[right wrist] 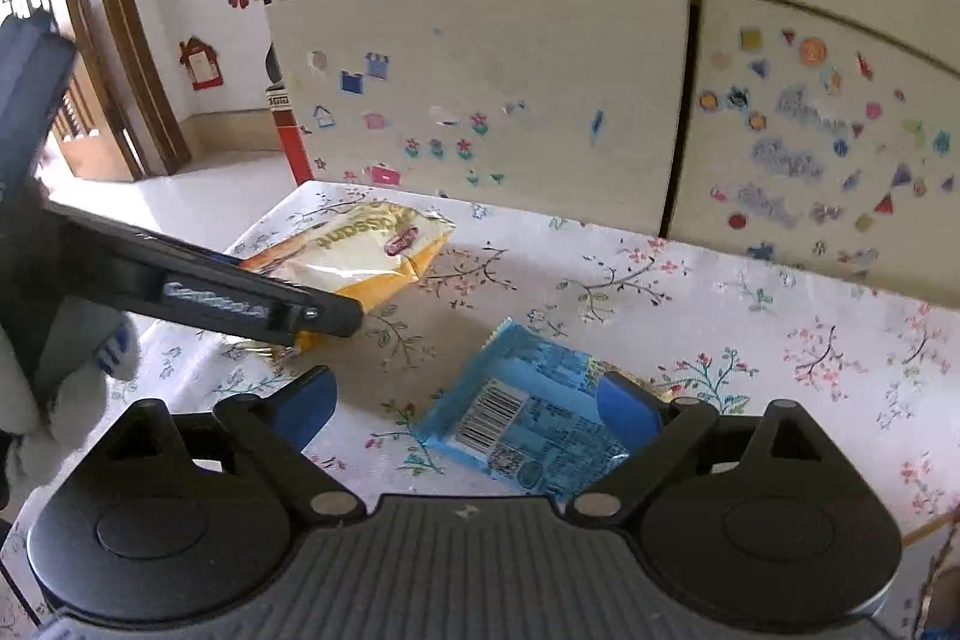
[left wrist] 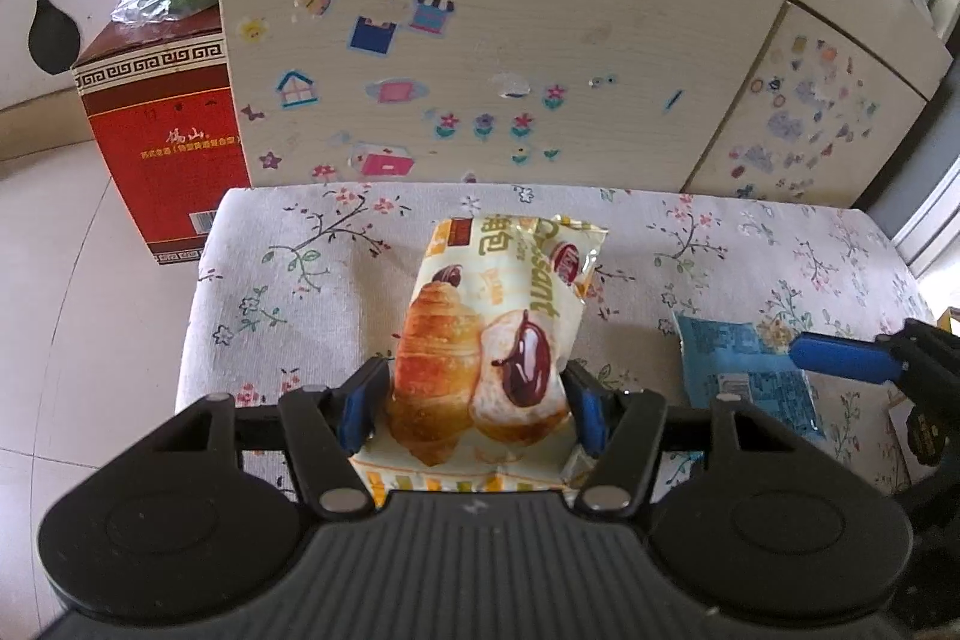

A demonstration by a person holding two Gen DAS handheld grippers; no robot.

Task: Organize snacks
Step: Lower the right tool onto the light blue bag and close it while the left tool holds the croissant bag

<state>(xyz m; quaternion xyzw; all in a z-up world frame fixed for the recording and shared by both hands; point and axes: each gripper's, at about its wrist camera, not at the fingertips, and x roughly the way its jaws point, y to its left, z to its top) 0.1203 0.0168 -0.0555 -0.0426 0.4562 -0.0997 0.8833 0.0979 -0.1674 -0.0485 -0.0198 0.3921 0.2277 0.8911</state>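
"croissant", partly creased, on the cream pastry packet

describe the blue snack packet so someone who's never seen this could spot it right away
Start at the sticker-covered cabinet; in front of it is a floral tablecloth with two snacks on it. The blue packet lies flat under the open right gripper, barcode up, while the other snack is a cream croissant bag in the left gripper.

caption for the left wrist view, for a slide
Left gripper shut on croissant packet over floral tablecloth, blue packet beside it.
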